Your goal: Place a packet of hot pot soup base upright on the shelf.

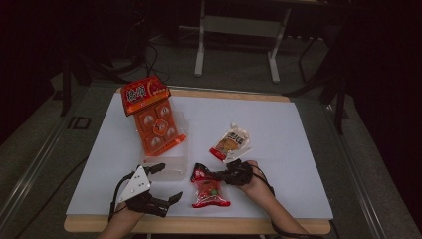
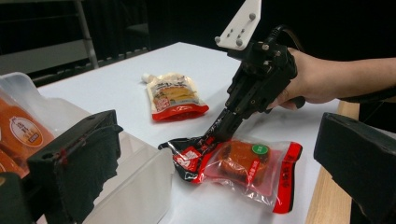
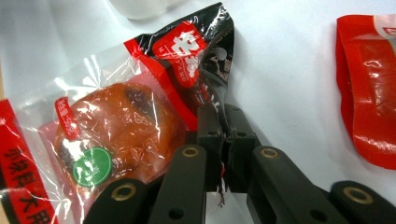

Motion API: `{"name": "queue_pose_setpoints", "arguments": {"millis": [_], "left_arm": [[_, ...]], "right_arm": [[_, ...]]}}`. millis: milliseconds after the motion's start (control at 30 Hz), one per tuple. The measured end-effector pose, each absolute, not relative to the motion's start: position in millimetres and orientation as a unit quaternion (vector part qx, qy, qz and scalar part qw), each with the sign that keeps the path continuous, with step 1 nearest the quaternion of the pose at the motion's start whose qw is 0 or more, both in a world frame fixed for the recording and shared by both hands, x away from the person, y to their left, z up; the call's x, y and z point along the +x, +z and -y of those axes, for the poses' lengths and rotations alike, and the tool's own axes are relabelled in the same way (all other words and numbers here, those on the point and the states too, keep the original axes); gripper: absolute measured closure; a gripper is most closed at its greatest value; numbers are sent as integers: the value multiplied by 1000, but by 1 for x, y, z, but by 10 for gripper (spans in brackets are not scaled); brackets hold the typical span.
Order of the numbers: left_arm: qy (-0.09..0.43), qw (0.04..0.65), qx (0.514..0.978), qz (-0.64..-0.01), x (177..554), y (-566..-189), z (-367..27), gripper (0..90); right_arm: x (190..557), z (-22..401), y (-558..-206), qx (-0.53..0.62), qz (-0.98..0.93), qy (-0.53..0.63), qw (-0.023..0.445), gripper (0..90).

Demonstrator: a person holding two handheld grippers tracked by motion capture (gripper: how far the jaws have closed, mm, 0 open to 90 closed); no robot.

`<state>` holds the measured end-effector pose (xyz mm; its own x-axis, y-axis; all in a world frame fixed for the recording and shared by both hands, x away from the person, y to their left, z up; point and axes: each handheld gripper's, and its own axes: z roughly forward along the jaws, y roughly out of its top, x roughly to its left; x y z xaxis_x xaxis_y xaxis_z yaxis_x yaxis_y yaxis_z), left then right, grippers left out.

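A clear packet with red and black edges [image 1: 211, 193] lies near the table's front edge, holding a brown snack with a green sticker [image 3: 91, 166]. My right gripper [image 1: 206, 175] is shut on the packet's black-and-red top corner [image 3: 205, 51], jaws pressed together with the film pinched between them. The left gripper view shows the same grip [image 2: 208, 138] and the packet [image 2: 243, 163] flat on the table. My left gripper [image 1: 168, 182] hovers just left of the packet, open and empty, its fingers [image 2: 79, 158] wide apart.
A clear plastic box [image 1: 171, 169] stands left of centre with an orange multi-pack [image 1: 159, 129] leaning in it and a red pack [image 1: 144, 93] on top. A white-and-red pouch [image 1: 230, 143] lies behind my right hand. Metal frame legs [image 1: 200, 50] stand beyond the table.
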<state>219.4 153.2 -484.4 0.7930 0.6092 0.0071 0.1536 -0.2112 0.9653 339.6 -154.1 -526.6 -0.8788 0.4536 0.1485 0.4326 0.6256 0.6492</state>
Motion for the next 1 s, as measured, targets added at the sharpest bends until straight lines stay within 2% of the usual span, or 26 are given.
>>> {"name": "queue_pose_setpoints", "arguments": {"millis": [333,1000], "left_arm": [[203,580,747,-253,220,-483,-156,10],[184,566,761,-259,221,-481,-148,11]], "right_arm": [[333,158,-516,249,-895,368,33,893],[315,190,-468,247,-865,433,58,900]]}}
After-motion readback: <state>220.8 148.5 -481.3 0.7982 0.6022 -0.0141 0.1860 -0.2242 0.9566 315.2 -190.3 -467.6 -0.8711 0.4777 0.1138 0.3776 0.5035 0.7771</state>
